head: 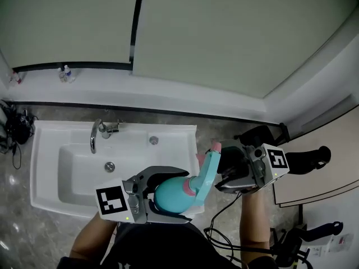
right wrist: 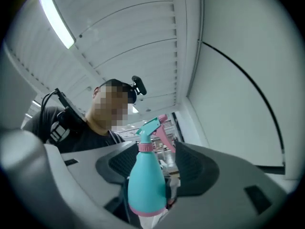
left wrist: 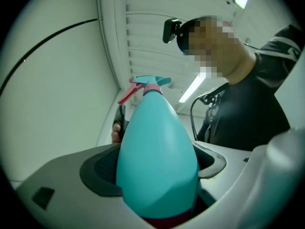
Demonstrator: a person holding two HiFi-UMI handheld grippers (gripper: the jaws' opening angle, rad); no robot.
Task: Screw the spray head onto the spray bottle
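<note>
Head view shows one bottle [head: 171, 196] wearing one spray head [head: 210, 162], two grippers and one sink [head: 47, 178], the bottle held off the sink's near right corner. Left gripper [head: 186, 197] clamps the fat body and hides the base. Right gripper [right wrist: 155, 163] stands wide, pads clear of the bottle on both sides. How tight the pink collar [right wrist: 145, 147] sits is unclear. The bottle's long axis slants up, head toward the right gripper.
</note>
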